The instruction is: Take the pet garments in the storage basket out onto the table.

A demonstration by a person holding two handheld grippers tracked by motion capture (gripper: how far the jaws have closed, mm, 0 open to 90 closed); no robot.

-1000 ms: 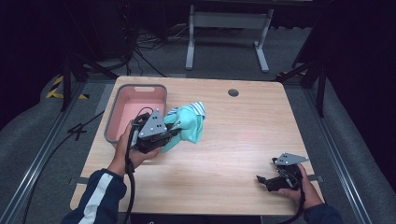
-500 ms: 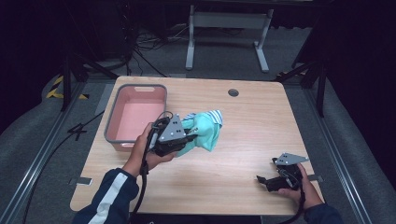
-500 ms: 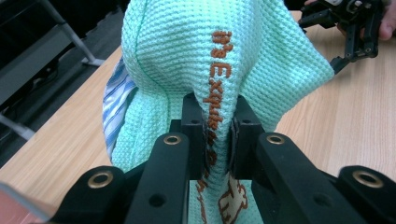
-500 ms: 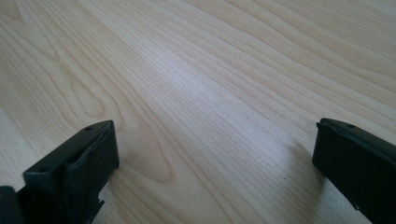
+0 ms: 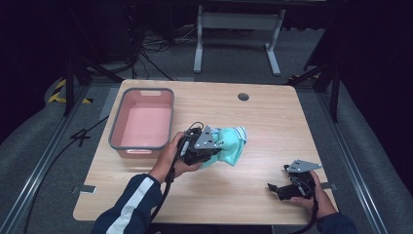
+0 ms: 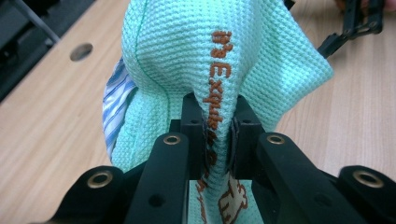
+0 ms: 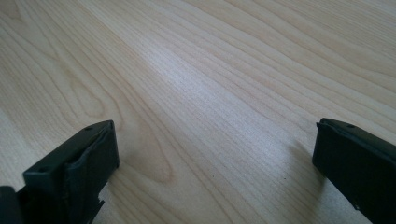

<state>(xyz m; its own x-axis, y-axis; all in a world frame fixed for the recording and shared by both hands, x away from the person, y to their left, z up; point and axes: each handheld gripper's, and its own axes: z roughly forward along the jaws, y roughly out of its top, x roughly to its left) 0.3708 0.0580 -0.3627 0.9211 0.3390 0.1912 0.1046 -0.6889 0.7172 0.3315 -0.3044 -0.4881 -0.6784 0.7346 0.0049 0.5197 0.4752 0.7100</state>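
A dark lab: railed wooden table (image 5: 272,122), floor cables (image 5: 146,39).

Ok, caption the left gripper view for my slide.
Left gripper clamped on a bunched mint-green waffle cloth with orange stitched lettering, above the wooden table.

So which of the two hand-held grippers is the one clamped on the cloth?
The left hand-held gripper, shut on the mint-green cloth; the right hand-held gripper stands open over bare table.

Dark room, grey carpet (image 5: 44,141), cables (image 5: 146,41)
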